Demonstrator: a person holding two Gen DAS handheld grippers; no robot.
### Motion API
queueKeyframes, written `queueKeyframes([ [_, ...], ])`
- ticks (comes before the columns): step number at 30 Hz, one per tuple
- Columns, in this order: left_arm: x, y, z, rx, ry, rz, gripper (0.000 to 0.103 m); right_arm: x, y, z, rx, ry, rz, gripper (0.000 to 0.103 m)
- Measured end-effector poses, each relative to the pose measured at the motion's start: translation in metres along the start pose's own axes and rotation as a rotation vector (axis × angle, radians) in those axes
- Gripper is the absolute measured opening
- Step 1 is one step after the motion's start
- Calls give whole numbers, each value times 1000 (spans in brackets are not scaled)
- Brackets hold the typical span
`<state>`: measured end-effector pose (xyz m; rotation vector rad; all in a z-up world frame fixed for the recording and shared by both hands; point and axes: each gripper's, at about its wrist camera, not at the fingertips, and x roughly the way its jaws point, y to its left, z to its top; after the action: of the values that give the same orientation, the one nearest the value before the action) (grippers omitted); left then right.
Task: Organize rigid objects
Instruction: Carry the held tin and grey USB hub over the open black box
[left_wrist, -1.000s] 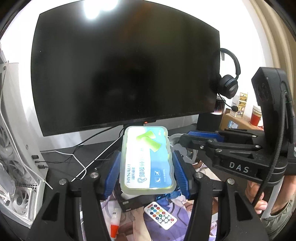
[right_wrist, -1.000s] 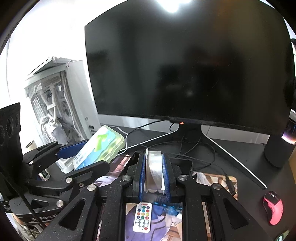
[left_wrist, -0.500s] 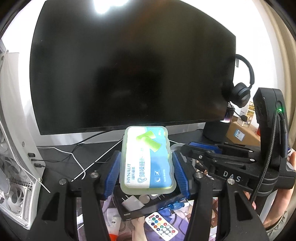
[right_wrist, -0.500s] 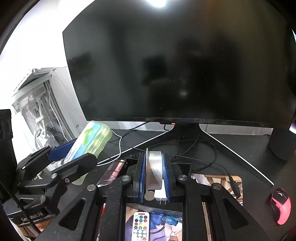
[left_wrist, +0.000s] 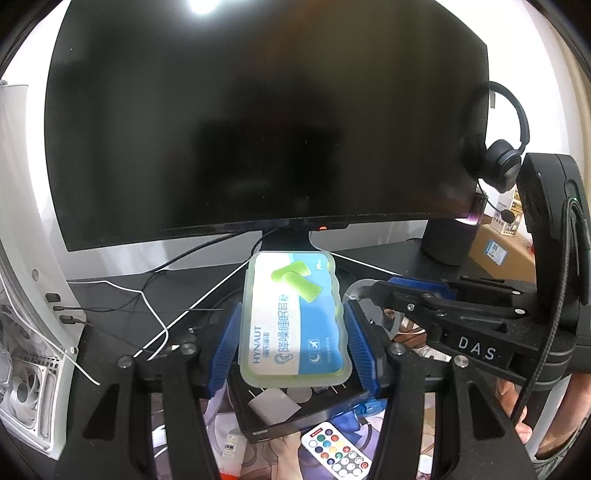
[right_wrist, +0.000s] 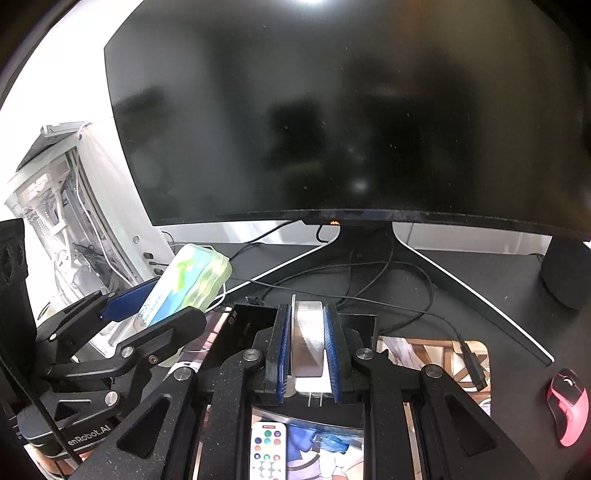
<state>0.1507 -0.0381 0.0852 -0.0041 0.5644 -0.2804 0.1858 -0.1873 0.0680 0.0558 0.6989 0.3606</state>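
Observation:
My left gripper (left_wrist: 293, 332) is shut on a pale green earplug box (left_wrist: 288, 295) with a blue and white label, held flat with the label up. My right gripper (right_wrist: 306, 314) is shut on a clear roll of tape (right_wrist: 306, 332), held on edge. Both hang over an open black tray (left_wrist: 258, 413) on the printed desk mat; a white charger (left_wrist: 273, 406) lies in the tray. A white remote (right_wrist: 267, 450) with coloured buttons lies on the mat in front of the tray. The right wrist view shows the earplug box (right_wrist: 192, 273) to the left of the tape.
A large dark monitor (right_wrist: 351, 129) on a splayed stand fills the back, with cables (right_wrist: 369, 280) under it. A white PC case (left_wrist: 22, 295) stands at the left. A black speaker (left_wrist: 448, 240) and headphones (left_wrist: 502, 162) are at the right. A pink mouse (right_wrist: 569, 406) lies on the right.
Both grippers have moved forward toward the monitor and lower, now over the black tray. The remote has slid down in both views. Both grips are the same.

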Motion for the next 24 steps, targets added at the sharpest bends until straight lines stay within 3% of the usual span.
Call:
queueKeyframes([
  [24, 56, 0, -22, 0, 115, -2, 55, 46, -16, -13, 36, 96, -14, 17],
])
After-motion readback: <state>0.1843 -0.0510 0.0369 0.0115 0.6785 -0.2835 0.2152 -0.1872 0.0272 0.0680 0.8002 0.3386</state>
